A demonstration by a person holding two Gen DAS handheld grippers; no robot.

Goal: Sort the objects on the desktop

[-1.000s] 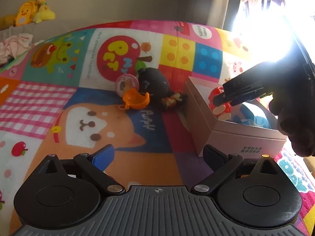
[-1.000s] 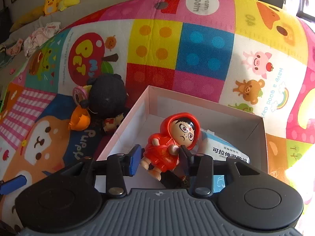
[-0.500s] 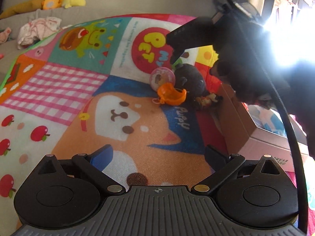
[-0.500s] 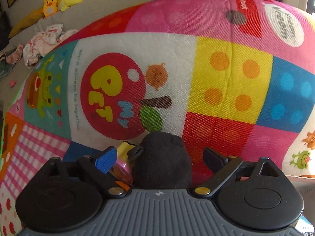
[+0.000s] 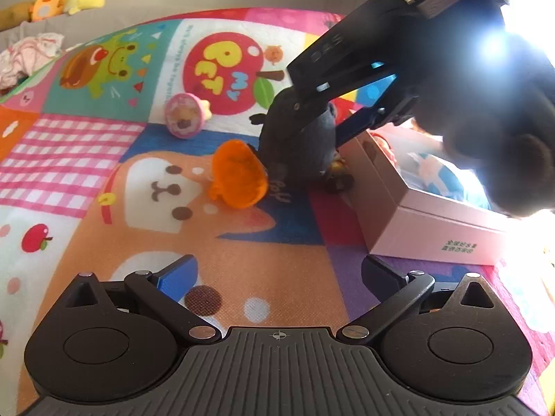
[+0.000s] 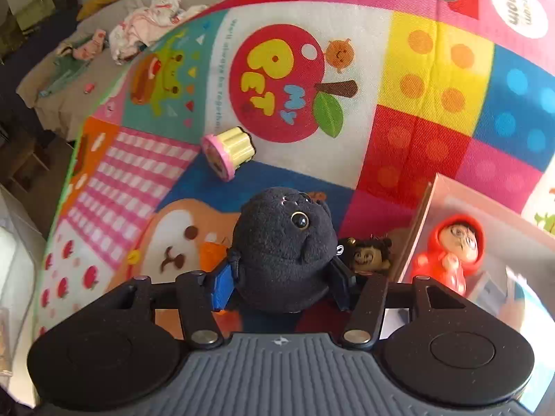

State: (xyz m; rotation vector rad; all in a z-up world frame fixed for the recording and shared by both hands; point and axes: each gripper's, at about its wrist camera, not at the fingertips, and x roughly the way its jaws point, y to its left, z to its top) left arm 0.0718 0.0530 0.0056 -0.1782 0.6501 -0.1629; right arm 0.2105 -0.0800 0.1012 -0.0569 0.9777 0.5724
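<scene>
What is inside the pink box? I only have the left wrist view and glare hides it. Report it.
Observer: A red hooded figurine lies inside the pink box.
Operator: Confirm the right gripper's hold on the black plush.
Observer: The right gripper has just been closing. Its pads press both sides of the black plush, whose eye faces the right wrist camera.
Operator: Name the small thing between the plush and the box.
Observer: A small dark-haired figurine, on the play mat just outside the box wall.
</scene>
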